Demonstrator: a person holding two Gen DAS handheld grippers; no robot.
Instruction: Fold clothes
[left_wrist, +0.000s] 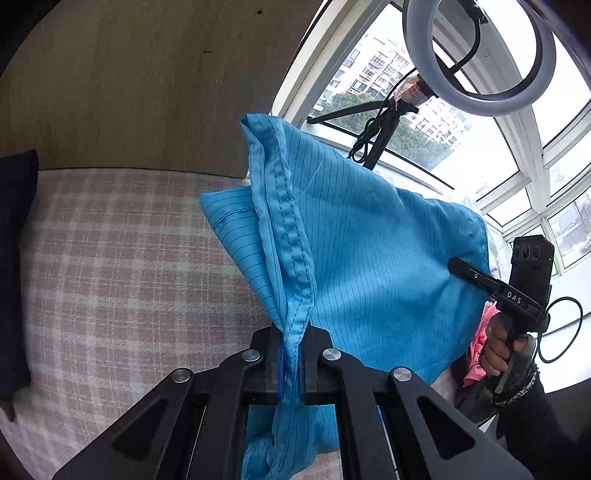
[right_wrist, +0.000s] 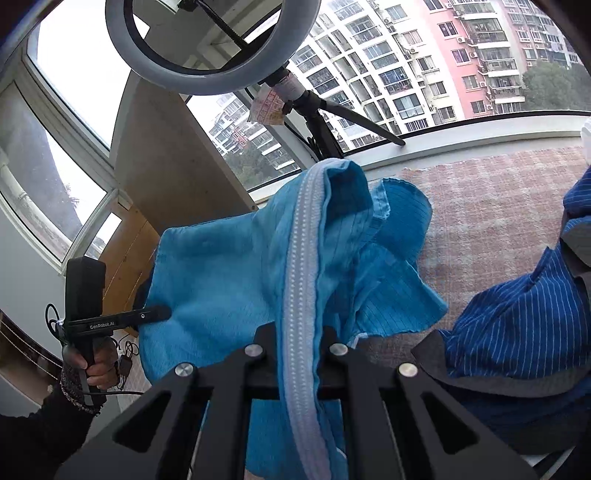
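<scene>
While both hands hold the light blue garment (left_wrist: 369, 251) up above the checked bed cover (left_wrist: 110, 266), each gripper is clamped on a stitched edge: the left gripper (left_wrist: 293, 354) on a blue seam, the right gripper (right_wrist: 299, 354) on the pale ribbed band (right_wrist: 303, 258). Stretching it between them probably serves to open it flat before folding. A dark striped garment (right_wrist: 517, 325) lies to one side.

A ring light (right_wrist: 212, 40) on its tripod (right_wrist: 325, 129) stands ahead of the gripper before the window (left_wrist: 461, 155), with apartment blocks (right_wrist: 424, 55) beyond.
</scene>
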